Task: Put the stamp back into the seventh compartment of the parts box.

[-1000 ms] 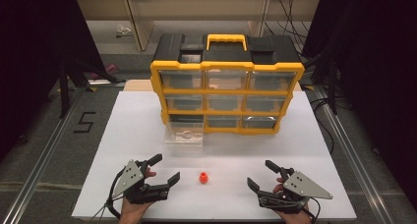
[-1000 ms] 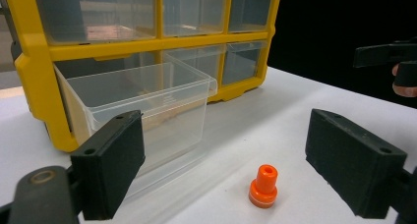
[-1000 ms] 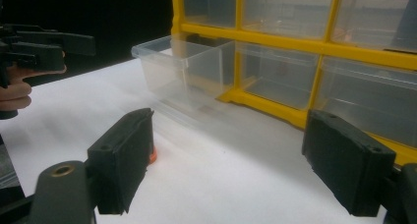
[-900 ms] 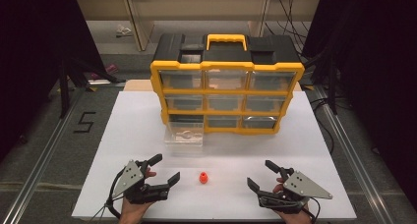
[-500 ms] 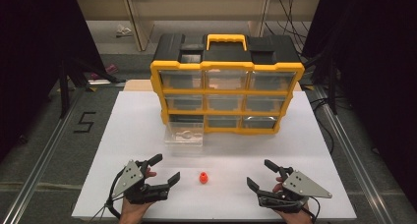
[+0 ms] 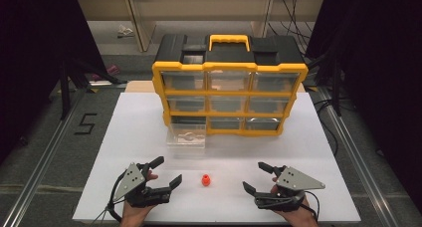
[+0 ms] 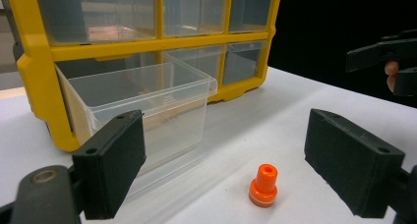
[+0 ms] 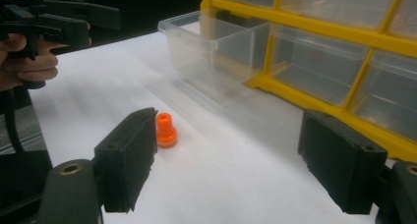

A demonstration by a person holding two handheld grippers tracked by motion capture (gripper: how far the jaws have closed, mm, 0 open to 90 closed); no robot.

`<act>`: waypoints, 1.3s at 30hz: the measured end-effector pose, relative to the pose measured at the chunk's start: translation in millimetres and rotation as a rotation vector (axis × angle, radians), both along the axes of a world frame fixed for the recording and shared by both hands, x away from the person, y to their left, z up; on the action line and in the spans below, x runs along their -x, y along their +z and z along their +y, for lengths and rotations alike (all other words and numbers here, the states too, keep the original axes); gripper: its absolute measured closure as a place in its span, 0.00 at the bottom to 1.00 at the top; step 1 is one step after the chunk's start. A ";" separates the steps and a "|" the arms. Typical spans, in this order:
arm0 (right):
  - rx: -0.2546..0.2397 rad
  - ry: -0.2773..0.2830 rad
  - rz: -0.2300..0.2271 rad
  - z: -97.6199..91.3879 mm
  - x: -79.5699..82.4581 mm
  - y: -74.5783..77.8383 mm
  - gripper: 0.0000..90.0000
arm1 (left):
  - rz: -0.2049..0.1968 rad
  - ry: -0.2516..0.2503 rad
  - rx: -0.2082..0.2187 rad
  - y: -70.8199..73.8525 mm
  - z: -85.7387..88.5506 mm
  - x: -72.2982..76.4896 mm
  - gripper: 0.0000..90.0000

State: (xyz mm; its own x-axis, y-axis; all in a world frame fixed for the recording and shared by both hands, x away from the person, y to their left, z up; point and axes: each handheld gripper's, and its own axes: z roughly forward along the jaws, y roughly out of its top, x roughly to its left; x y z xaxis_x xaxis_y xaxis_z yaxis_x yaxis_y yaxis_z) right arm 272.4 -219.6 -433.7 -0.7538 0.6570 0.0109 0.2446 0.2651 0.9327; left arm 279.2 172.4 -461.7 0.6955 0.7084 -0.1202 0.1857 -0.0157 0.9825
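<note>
A small orange plastic piece stands upright on the white table, between my two grippers. To its left, my left gripper is open, and the piece sits just ahead of its wide-apart jaws. On the right, my right gripper is also open. Its jaws have just been closing a little with nothing between them, and the piece stands beyond its left pad. Behind, a yellow drawer organizer has its bottom-left clear drawer pulled out.
The pulled-out drawer juts onto the table ahead of the piece. The organizer's other clear drawers are shut. The table's front edge lies just under both hands. Dark floor and metal rails flank the table.
The right gripper has edged slightly left toward the orange piece. The left gripper and the piece have stayed put.
</note>
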 end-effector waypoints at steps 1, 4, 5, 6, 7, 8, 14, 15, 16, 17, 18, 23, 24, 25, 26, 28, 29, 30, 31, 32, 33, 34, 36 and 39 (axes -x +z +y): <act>0.000 0.000 0.000 0.0 0.0 0.0 0.26 | 0.000 0.001 0.004 0.1 0.2 -0.1 0.17; 0.032 0.014 0.027 3.8 -4.4 0.4 0.26 | 0.007 -0.001 0.007 -0.5 -0.3 -1.5 0.17; 0.032 0.014 0.027 3.8 -4.4 0.4 0.26 | 0.007 -0.001 0.005 -0.5 -0.6 -1.5 0.17; 0.040 0.016 0.033 4.7 -5.8 0.2 0.26 | 0.005 -0.002 0.003 -0.5 -0.9 -1.3 0.17; 0.048 0.017 0.041 5.4 -7.0 0.3 0.26 | 0.004 -0.003 0.003 -0.4 -1.0 -1.0 0.17; 0.055 0.020 0.044 6.1 -8.5 0.7 0.26 | 0.003 -0.003 0.004 -0.4 -0.9 -0.9 0.17; 0.102 0.045 0.072 14.7 -18.4 5.7 0.27 | 0.004 -0.001 0.009 -0.6 -0.1 -1.0 0.17; 0.112 0.051 0.074 16.7 -20.1 6.2 0.27 | 0.006 -0.001 0.010 -0.7 -0.1 -1.4 0.17; 0.122 0.055 0.080 18.9 -22.0 6.3 0.27 | 0.007 -0.001 0.008 -0.8 -0.2 -1.5 0.17; 0.131 0.058 0.085 21.3 -23.7 6.4 0.26 | 0.005 -0.002 0.008 -0.6 -0.1 -1.1 0.17; 0.150 0.069 0.097 26.2 -26.4 6.6 0.26 | 0.002 -0.001 0.010 -0.5 0.0 -0.8 0.17; 0.184 0.088 0.104 34.9 -30.4 8.3 0.26 | 0.001 0.001 0.009 -0.3 0.1 -0.6 0.17; 0.200 0.099 0.105 39.0 -32.4 9.3 0.26 | -0.001 0.000 0.008 -0.2 0.2 -0.5 0.17; 0.209 0.104 0.108 41.1 -33.4 9.8 0.26 | -0.001 0.000 0.008 -0.2 0.2 -0.6 0.17; 0.209 0.104 0.108 41.1 -33.4 9.8 0.26 | 0.001 0.000 0.008 -0.3 0.1 -0.7 0.17; 0.232 0.117 0.120 47.5 -36.8 10.6 0.27 | 0.001 0.000 0.009 -0.3 0.3 -0.8 0.17; 0.232 0.117 0.120 47.5 -36.8 10.6 0.27 | 0.001 -0.001 0.009 -0.3 0.5 -0.8 0.17; 0.240 0.125 0.124 49.7 -37.8 10.6 0.27 | 0.001 -0.002 0.009 -0.3 0.6 -0.7 0.17; 0.257 0.138 0.134 54.3 -38.9 10.5 0.27 | 0.000 -0.002 0.008 -0.3 0.6 -0.7 0.17; 0.257 0.138 0.134 54.3 -38.9 10.5 0.27 | 0.000 -0.002 0.008 -0.3 0.5 -0.6 0.17; 0.265 0.146 0.140 56.6 -39.5 10.3 0.27 | 0.000 -0.002 0.007 -0.3 0.3 -0.6 0.17; 0.275 0.155 0.142 58.5 -40.2 10.2 0.27 | 0.000 -0.003 0.006 -0.3 -0.1 -0.6 0.17; 0.293 0.165 0.151 65.0 -42.0 9.4 0.27 | -0.001 -0.005 -0.003 -0.5 -0.8 -0.6 0.17; 0.302 0.177 0.155 69.0 -44.1 8.7 0.28 | -0.005 -0.008 -0.008 -0.5 -1.4 -0.2 0.17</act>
State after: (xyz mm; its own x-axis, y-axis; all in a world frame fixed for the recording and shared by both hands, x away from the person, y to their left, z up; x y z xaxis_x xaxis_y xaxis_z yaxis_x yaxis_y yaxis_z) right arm 316.4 -150.6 -425.0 -0.8606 0.5078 -0.0399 0.3027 0.5729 0.7617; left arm 279.4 171.0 -462.2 0.7016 0.7038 -0.1115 0.1810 -0.0246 0.9832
